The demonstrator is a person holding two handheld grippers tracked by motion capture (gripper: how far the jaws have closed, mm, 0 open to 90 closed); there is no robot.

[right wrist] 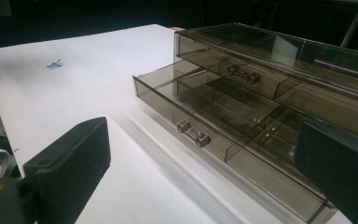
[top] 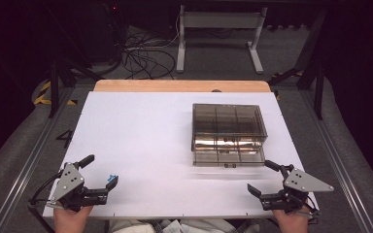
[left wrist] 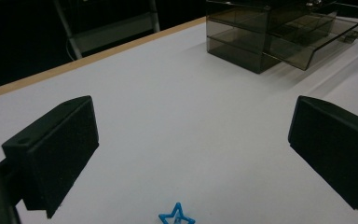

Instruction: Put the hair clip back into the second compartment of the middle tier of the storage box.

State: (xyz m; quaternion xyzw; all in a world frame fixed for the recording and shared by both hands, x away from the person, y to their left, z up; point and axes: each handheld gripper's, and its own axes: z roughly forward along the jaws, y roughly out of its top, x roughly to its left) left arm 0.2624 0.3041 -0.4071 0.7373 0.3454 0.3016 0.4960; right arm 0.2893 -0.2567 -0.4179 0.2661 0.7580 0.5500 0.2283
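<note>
A small blue star (left wrist: 177, 216) lies on the white board (top: 141, 136), low between the wide-apart jaws of my left gripper (left wrist: 196, 140). From above, the star (top: 110, 178) sits right by one jaw tip of the open left gripper (top: 99, 171) at the near left edge. A smoked see-through drawer box (top: 228, 131) stands right of centre, its lower drawer (right wrist: 223, 116) pulled partly out and its upper drawer shut. My right gripper (top: 262, 177) is open and empty, just in front of the box's near right corner. The right gripper (right wrist: 205, 163) faces the open drawer's handle (right wrist: 193, 132).
The board lies on a wooden table whose edge (top: 182, 86) shows at the back. Beyond it are a white table frame (top: 218, 29) and cables (top: 145, 58) on the floor. Bare white board stretches between the star and the box.
</note>
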